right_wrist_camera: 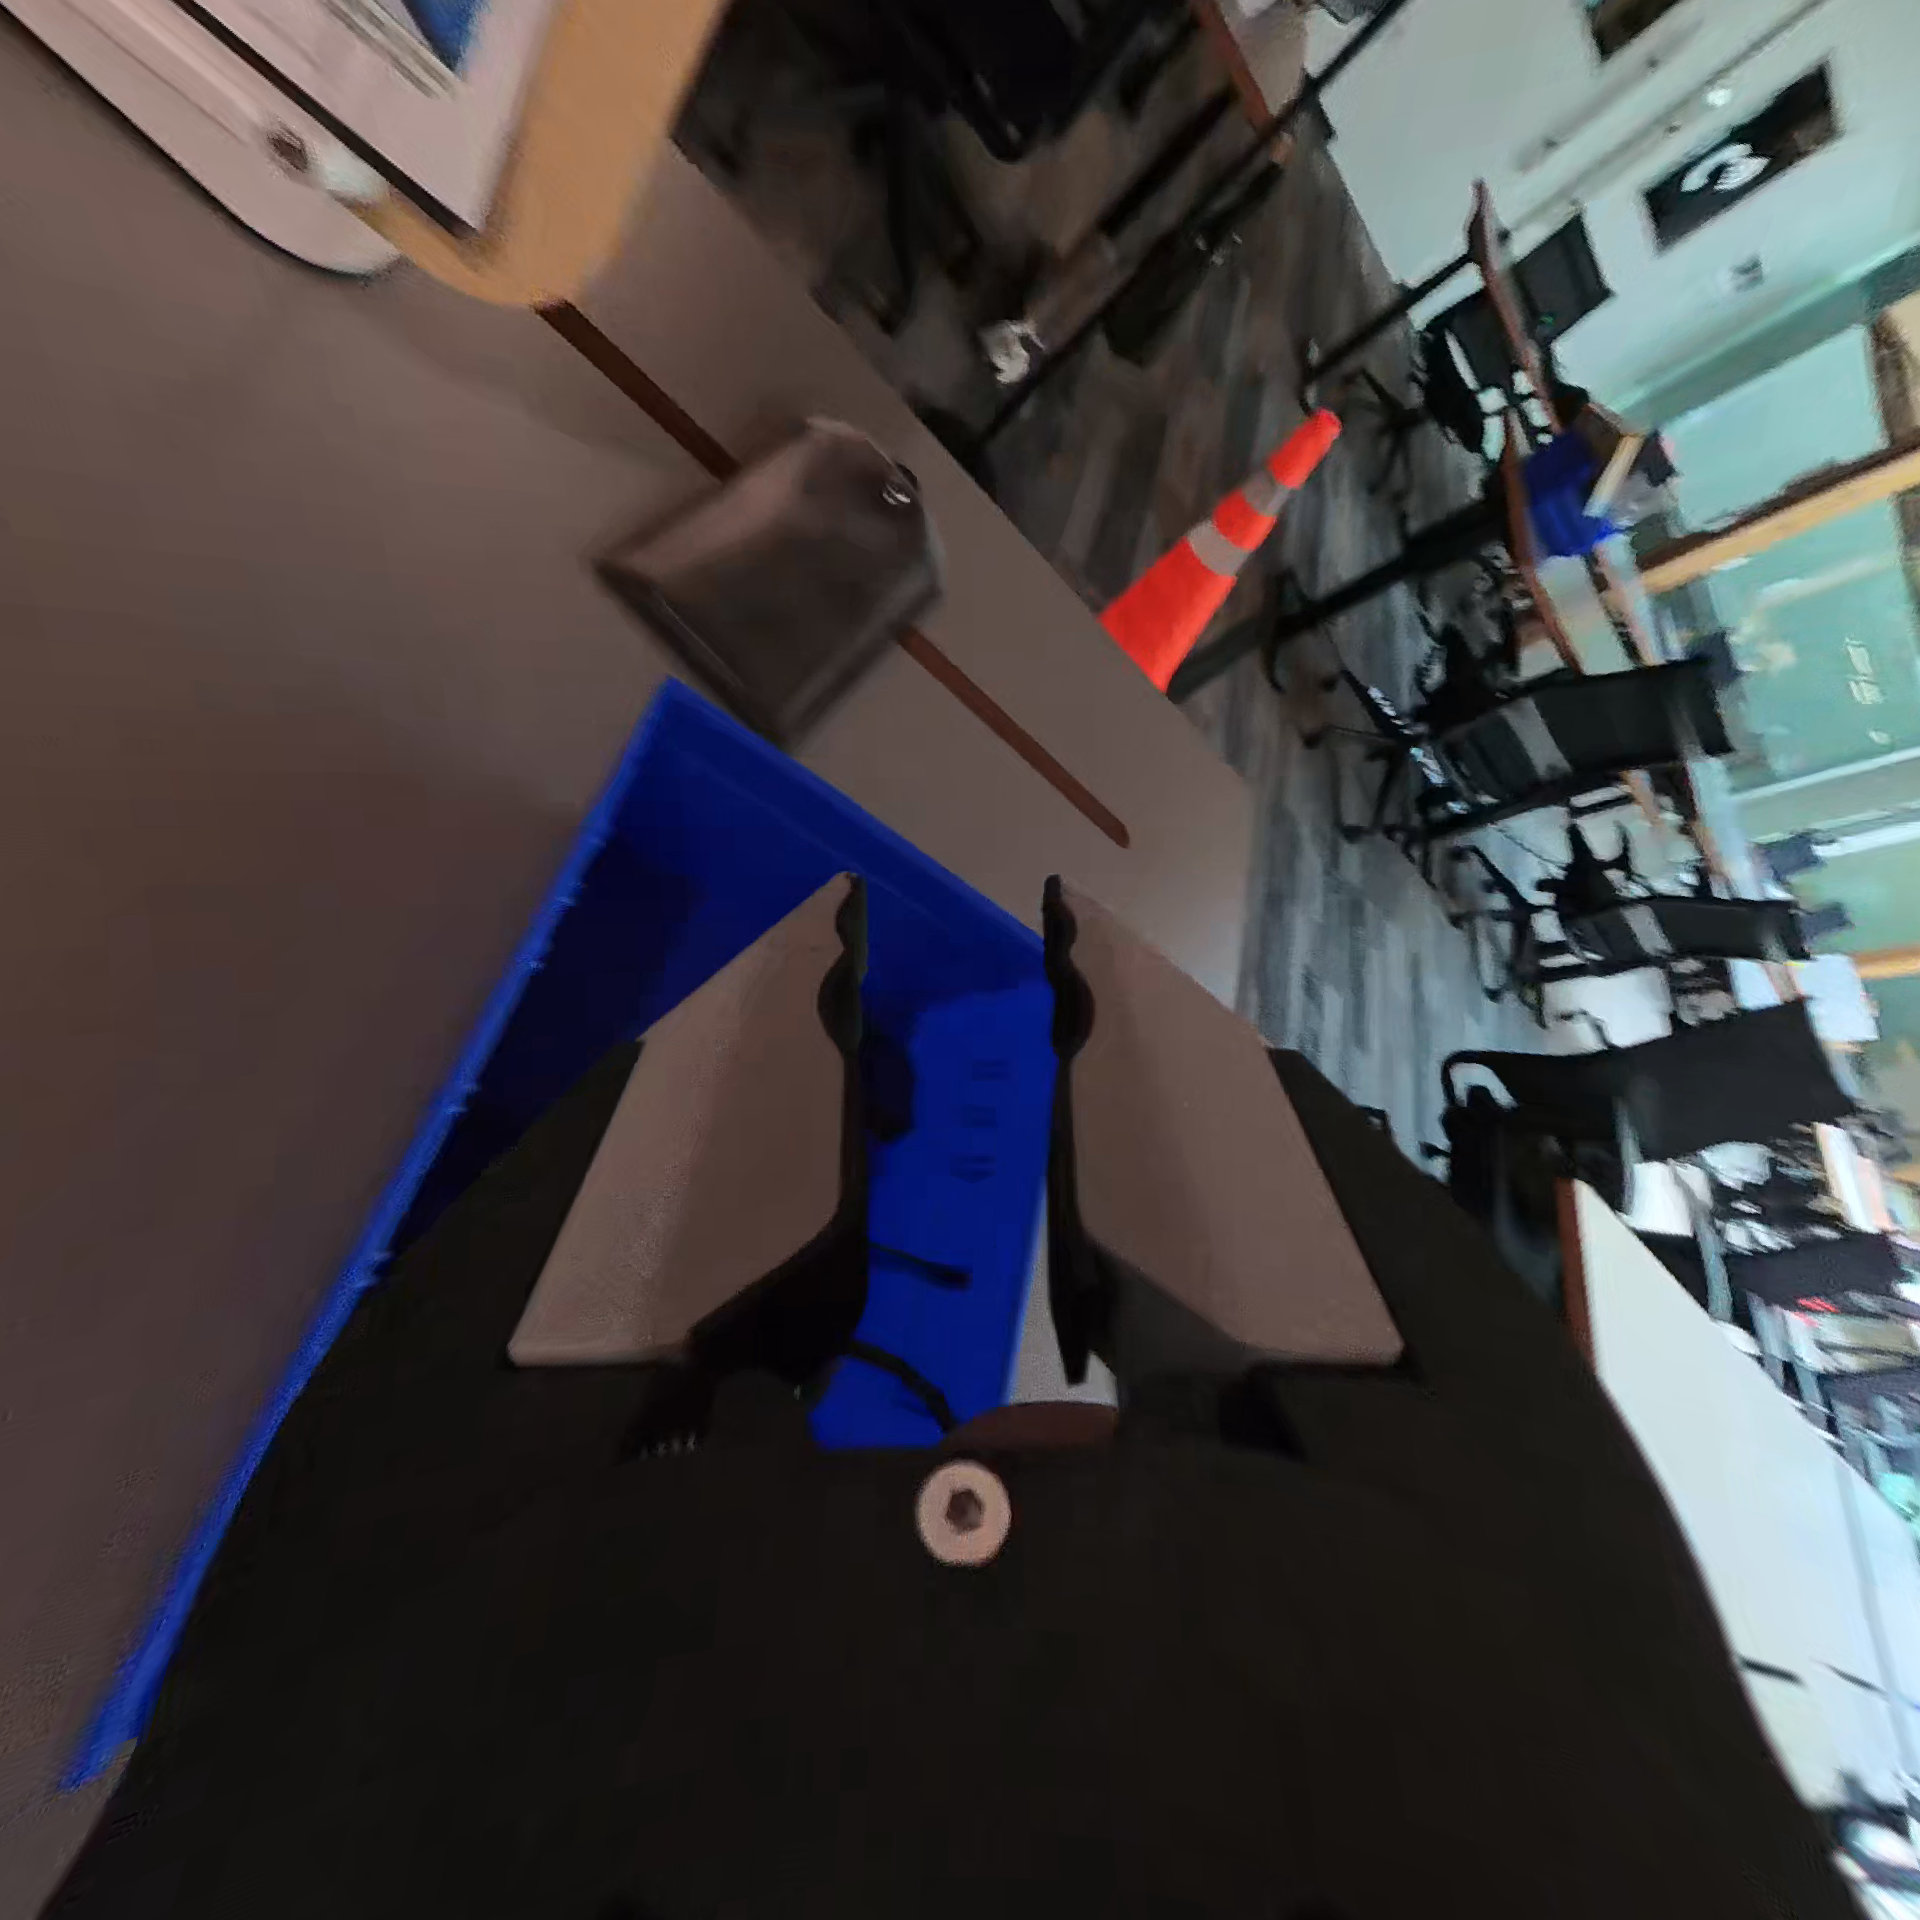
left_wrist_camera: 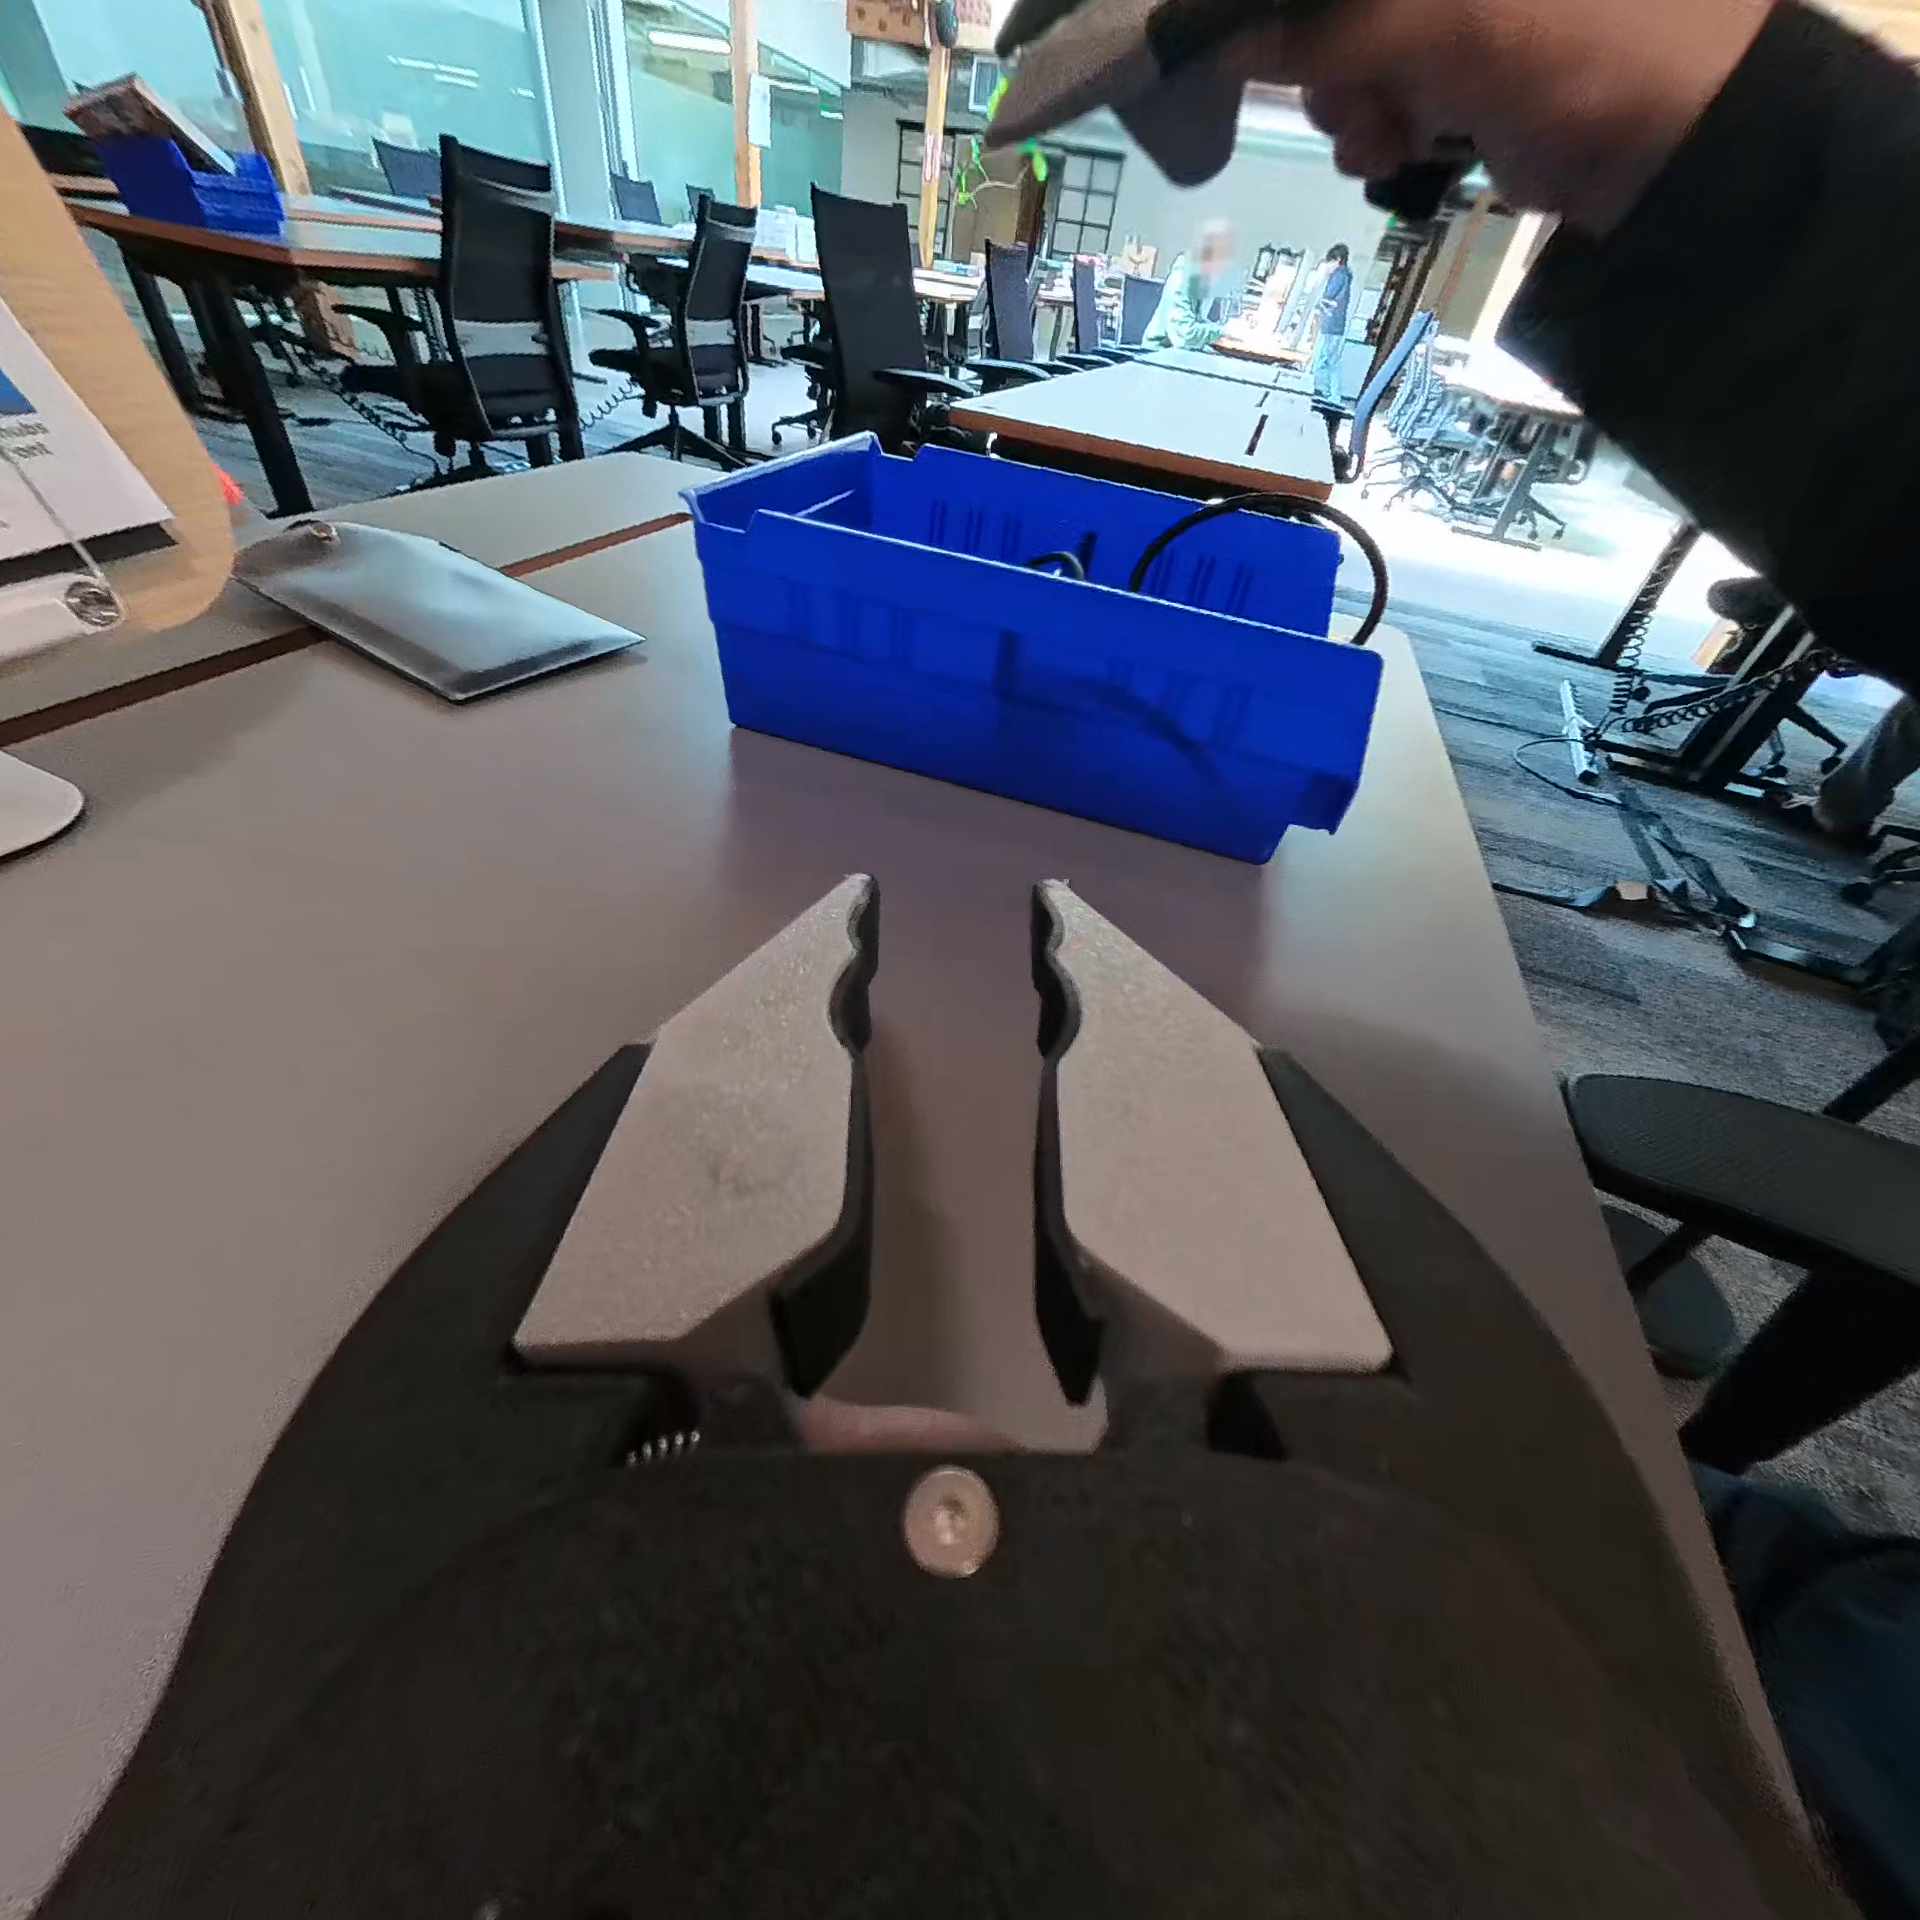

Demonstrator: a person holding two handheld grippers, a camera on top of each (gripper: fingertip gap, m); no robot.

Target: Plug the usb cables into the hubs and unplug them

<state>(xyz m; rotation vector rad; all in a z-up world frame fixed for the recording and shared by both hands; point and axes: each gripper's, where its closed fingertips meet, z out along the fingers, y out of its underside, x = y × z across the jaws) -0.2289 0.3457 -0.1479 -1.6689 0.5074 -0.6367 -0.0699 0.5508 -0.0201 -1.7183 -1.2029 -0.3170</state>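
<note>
In the left wrist view, the left gripper (left_wrist_camera: 951, 894), two grey wedge-shaped fingers on a black body, sits low over the bare grey-brown table (left_wrist_camera: 312, 987). Its jaws stand a moderate way apart with nothing between them. Ahead, near the table's far right edge, rests the blue open-topped plastic bin (left_wrist_camera: 1039, 665), a loop of black cable (left_wrist_camera: 1262, 525) rising above its rim. A flat, shiny dark pouch (left_wrist_camera: 436, 618) lies to the bin's left, well apart from it. High at the top right, a person's hand (left_wrist_camera: 1538, 114) in a dark sleeve carries the other gripper, blurred.

In the right wrist view, tilted and smeared, the right gripper (right_wrist_camera: 951, 894) hovers over the bin's open interior, its jaws parted about as far and gripping nothing. A thin strand of the cable shows low between the fingers, against the blue floor.

The cable is springy and looped, so a finger could snag it and drag the light bin along. The bin sits close to the table edge, and a sideways knock might tip it off. The blur suggests quick motion, which would make a clipped rim likelier.
</note>
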